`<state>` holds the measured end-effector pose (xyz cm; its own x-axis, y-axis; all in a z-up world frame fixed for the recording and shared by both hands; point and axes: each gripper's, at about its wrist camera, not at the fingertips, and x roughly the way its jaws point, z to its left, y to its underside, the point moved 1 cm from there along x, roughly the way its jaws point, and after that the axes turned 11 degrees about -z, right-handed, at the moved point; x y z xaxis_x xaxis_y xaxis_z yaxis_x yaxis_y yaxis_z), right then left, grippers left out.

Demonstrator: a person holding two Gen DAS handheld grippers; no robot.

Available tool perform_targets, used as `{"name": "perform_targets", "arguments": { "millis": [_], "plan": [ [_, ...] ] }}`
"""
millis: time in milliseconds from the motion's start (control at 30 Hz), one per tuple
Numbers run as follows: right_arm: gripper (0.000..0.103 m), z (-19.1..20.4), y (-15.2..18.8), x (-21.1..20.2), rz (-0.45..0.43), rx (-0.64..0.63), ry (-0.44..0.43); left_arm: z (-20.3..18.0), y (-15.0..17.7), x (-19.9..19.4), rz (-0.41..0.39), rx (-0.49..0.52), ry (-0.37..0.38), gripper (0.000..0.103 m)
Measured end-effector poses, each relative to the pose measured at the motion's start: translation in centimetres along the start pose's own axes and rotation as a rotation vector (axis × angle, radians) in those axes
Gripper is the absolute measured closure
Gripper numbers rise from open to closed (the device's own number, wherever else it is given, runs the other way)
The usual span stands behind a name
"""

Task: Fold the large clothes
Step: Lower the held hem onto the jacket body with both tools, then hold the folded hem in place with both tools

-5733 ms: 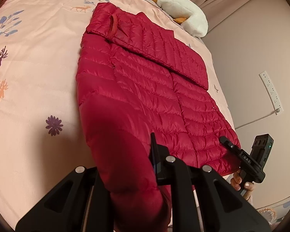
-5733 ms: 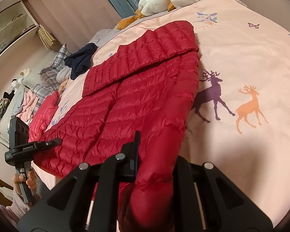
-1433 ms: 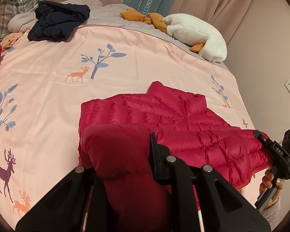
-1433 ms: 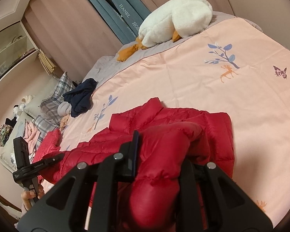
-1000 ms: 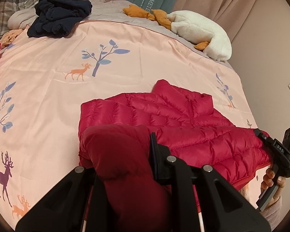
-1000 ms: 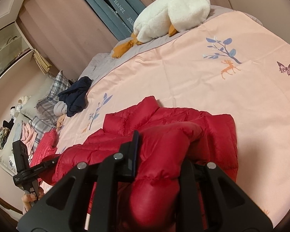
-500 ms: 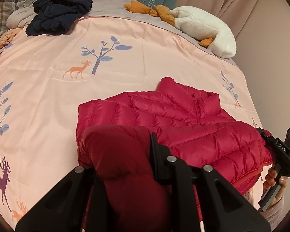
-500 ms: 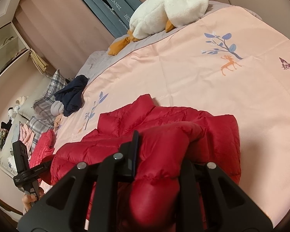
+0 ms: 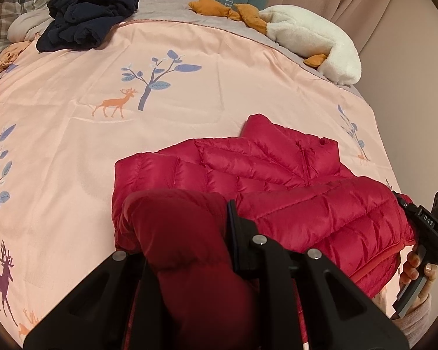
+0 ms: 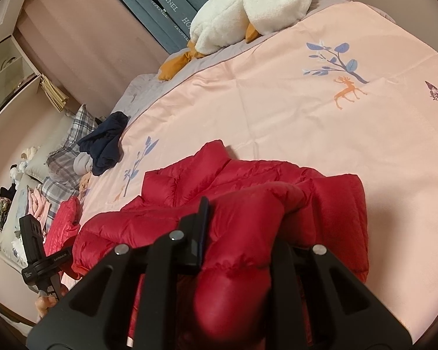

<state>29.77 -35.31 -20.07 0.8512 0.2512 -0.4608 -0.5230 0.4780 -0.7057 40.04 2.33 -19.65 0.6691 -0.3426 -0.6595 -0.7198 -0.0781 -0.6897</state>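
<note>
A red puffer jacket (image 9: 277, 169) lies on the pink bedspread (image 9: 189, 87), its lower half doubled over toward the collar. My left gripper (image 9: 184, 224) is shut on a thick bunch of the hem at the fold's left corner. My right gripper (image 10: 242, 221) is shut on the hem at the other corner of the jacket (image 10: 189, 180). Each wrist view shows the other tool at the jacket's far edge: the right gripper (image 9: 406, 204) with a hand under it, the left gripper (image 10: 64, 255) likewise. The pads themselves are buried in fabric.
A white plush goose (image 9: 312, 43) lies at the bed's far edge. A navy garment (image 9: 87, 20) sits far left near plaid pillows (image 10: 61, 151). Another red garment (image 10: 64, 221) lies by the left hand. A wall runs along the bed's right side.
The hem, earlier held at the near edge with the jacket spread out, has been carried over onto the upper half. In the last second the fold settled slightly lower and forward.
</note>
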Motion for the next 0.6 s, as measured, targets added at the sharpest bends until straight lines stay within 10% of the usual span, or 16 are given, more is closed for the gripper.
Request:
{"name": "perform_targets", "arguments": {
  "millis": [600],
  "plan": [
    [0.085,-0.2,0.0,1.5,0.019,0.026,0.005,0.6,-0.5,1.8,0.027,-0.016,-0.007,0.084]
  ]
}}
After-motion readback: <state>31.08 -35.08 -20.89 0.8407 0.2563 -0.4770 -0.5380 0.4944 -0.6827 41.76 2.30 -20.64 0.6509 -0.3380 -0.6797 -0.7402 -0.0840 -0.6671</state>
